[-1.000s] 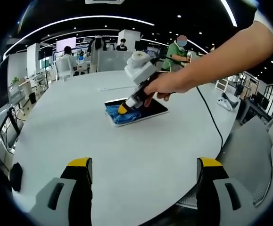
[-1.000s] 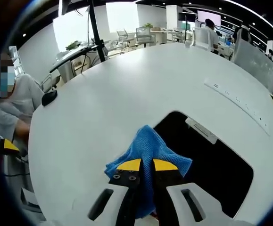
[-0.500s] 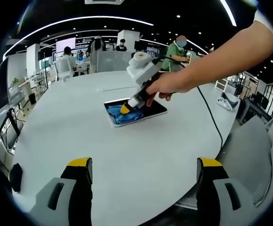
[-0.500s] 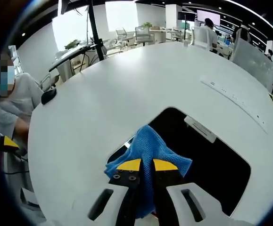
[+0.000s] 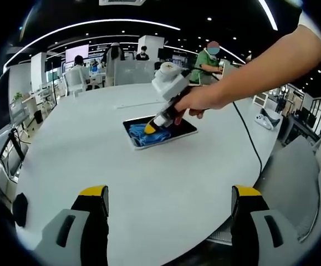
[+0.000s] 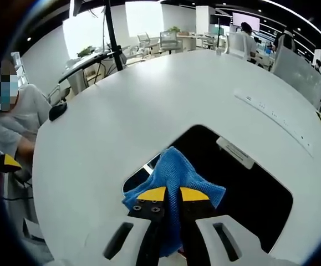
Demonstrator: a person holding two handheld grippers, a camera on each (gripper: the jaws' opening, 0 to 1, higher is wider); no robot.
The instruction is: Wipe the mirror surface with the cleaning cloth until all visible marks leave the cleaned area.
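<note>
Now, left to right:

Left gripper (image 5: 168,219): idle at six o'clock of the left gripper view, its yellow-tipped jaws spread wide with nothing between them, hanging over the near edge of the white table (image 5: 149,183).

Mirror (image 5: 185,128): flat on the table at about twelve o'clock from the left gripper, well apart from it. In the right gripper view it is the dark slab (image 6: 243,191) running from centre toward four o'clock, with a pale reflected strip near its far edge.

Cleaning cloth (image 6: 174,174): blue, bunched, sitting on the near-left corner of the mirror, at its eight o'clock end. In the left gripper view it covers the mirror's left part (image 5: 149,136).

Right gripper (image 6: 173,194): jaws pinched together on the cloth, pressing it down onto the glass. A hand (image 5: 196,102) holds it from two o'clock in the left gripper view.

Marks: the dark glass is too small and blurred to show any, so probably only the corner under the cloth is being cleaned at present.

Risk, slide: the mirror lies loose on a smooth top, so a hard push toward its free end could shove it along.

Risk, cloth: with only a pinch holding it, a dragging fold could pull free and bare jaws would scrape glass.

Risk, missed area: the four o'clock half may go unwiped.
</note>
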